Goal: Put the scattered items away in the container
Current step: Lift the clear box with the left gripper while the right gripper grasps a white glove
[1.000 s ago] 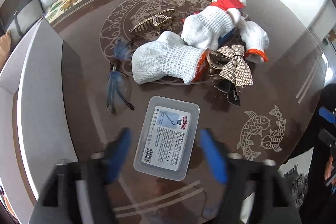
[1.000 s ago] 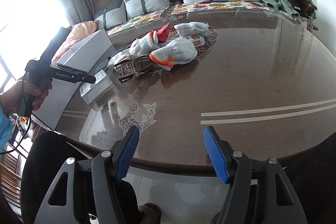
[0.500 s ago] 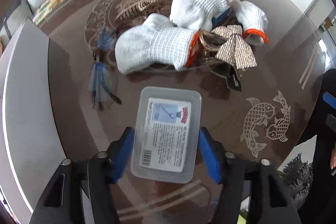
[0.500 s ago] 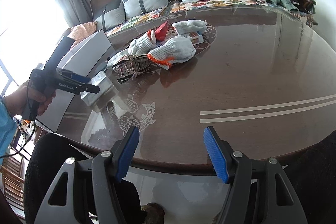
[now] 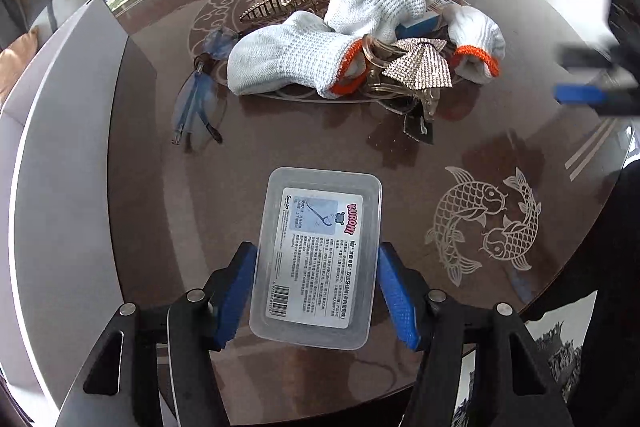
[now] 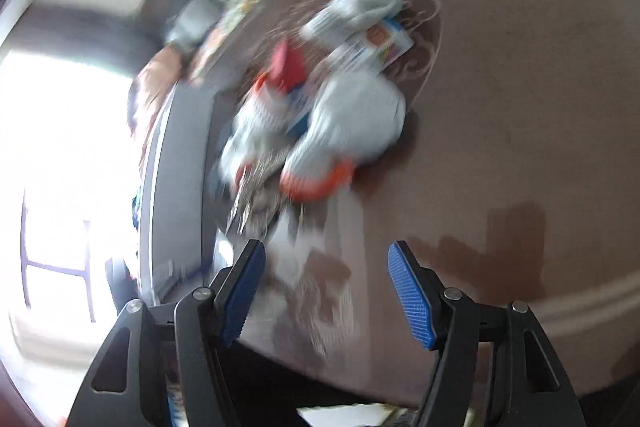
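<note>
Lidded clear plastic box with a printed label sat on the glossy brown table at 6 o'clock, between the blue pads of the left gripper. Pads looked touching or nearly so on the long sides; couldn't tell if clamped. Judged light, stiff, slick: hold mid-sides, squeeze gently. White knit gloves with orange cuffs heaped at 12, soft. Right gripper hung over the table, jaws apart, empty, view blurred.

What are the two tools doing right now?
Left tool: shut on the clear rectangular plastic box.
Right tool: open, holding nothing.
</note>
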`<act>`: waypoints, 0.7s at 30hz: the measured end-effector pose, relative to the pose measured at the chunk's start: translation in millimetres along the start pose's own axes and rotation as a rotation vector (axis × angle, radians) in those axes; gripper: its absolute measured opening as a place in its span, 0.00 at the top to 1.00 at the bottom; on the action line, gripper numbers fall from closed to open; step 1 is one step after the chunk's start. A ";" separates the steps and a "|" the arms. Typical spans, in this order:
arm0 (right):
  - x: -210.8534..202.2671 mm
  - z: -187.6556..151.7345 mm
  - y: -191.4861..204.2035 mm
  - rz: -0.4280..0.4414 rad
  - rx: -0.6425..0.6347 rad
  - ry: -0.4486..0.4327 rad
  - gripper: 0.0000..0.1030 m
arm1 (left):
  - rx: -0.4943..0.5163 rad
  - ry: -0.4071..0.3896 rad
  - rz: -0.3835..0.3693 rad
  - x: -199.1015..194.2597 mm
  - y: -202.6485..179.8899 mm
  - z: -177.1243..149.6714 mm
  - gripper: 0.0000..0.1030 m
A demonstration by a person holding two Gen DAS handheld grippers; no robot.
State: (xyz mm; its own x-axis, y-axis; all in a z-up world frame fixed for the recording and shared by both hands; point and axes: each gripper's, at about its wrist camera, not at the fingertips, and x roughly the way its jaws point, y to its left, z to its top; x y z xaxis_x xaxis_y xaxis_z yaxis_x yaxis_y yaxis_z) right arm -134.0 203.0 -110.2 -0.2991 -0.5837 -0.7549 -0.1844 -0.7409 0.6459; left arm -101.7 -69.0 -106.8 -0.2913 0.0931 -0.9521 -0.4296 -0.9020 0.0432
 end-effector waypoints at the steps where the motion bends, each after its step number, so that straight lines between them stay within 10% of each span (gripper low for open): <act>1: 4.7 13.3 0.5 -0.035 0.030 0.001 0.36 | -0.006 -0.003 -0.004 0.2 0.5 0.1 0.42; 5: 28.0 44.4 5.6 -0.172 0.082 0.023 0.36 | -0.016 -0.007 -0.016 1.4 2.2 0.3 0.42; 15: 49.3 61.5 18.4 -0.182 0.112 0.004 0.39 | -0.019 -0.006 -0.028 2.8 4.5 0.9 0.42; 17: 49.8 60.6 21.8 -0.181 0.048 0.007 0.68 | -0.017 -0.006 -0.025 2.6 3.5 0.6 0.42; 21: 42.7 50.8 29.9 -0.210 -0.089 0.001 0.74 | -0.049 -0.017 -0.039 1.3 4.6 -1.7 0.42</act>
State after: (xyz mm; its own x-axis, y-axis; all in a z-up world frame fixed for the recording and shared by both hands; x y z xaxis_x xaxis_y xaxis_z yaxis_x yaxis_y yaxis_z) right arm -199.8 172.9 -117.3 -0.2621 -0.4139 -0.8718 -0.1589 -0.8725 0.4620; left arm -102.6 -73.7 -108.3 -0.2892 0.1355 -0.9476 -0.3985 -0.9171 -0.0096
